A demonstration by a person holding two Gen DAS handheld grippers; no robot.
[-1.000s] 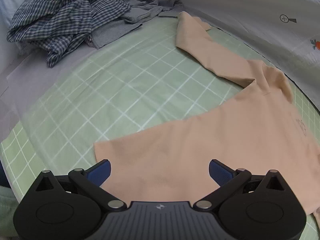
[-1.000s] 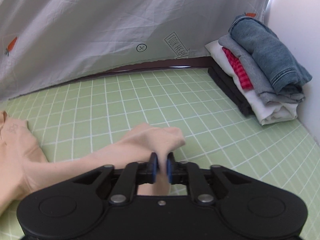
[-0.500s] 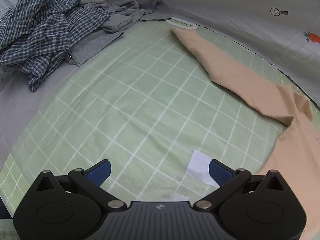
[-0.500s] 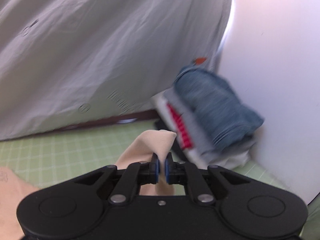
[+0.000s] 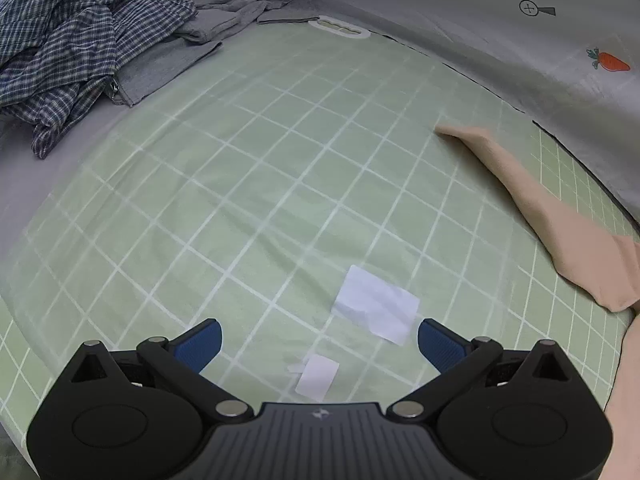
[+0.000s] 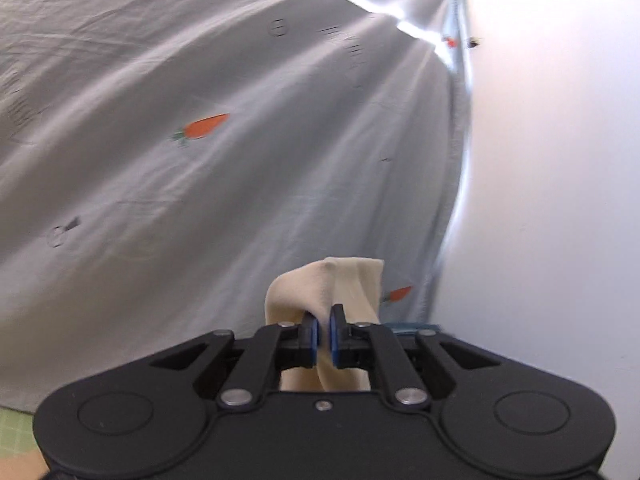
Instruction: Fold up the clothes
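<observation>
My right hand-held gripper (image 6: 324, 334) is clamped on a fold of the beige shirt (image 6: 328, 288), lifted in front of a grey carrot-print sheet (image 6: 200, 160). My left hand-held gripper (image 5: 319, 338) hovers with its fingers wide apart over the green checked surface (image 5: 240, 184). The shirt's sleeve (image 5: 552, 216) trails to its right; a plaid shirt (image 5: 60, 48) lies heaped far ahead on its left.

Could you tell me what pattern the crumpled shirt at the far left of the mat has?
The crumpled shirt is a blue-and-white check, clearest in the left wrist view.
</observation>
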